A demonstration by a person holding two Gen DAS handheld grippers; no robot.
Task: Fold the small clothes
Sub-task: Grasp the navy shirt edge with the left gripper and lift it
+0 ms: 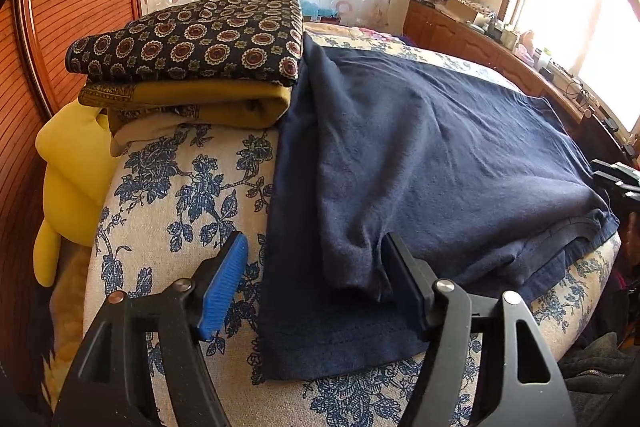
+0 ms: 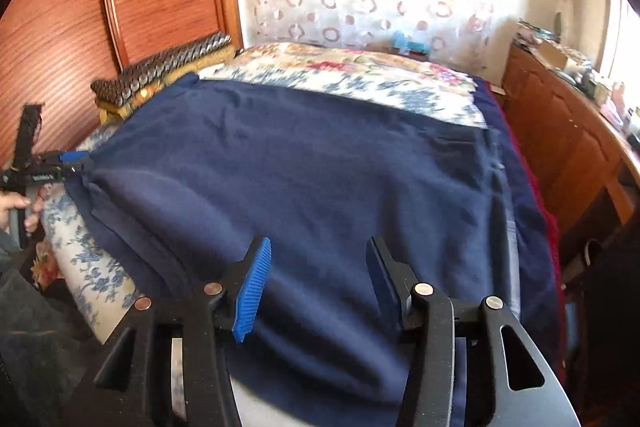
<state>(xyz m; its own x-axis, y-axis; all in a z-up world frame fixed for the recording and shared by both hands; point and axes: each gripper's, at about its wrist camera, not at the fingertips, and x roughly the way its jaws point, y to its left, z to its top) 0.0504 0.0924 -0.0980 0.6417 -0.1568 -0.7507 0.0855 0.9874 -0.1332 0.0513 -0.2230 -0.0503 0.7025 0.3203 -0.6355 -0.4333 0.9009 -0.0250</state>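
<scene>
A navy T-shirt lies spread flat on the bed's blue-flowered cover. In the left wrist view my left gripper is open low over the shirt's near left edge, and a folded-over sleeve lies loose between its fingers. The right finger touches the cloth; the blue pad stands clear of it. In the right wrist view the right gripper is open just above the shirt, with flat cloth under the gap. The left gripper also shows there at the shirt's left corner, held by a hand.
A folded stack, dark patterned cloth on mustard cloth, sits at the bed's far left beside the shirt. A yellow cushion hangs off the left side by the wooden headboard. A cluttered wooden dresser runs under the window on the right.
</scene>
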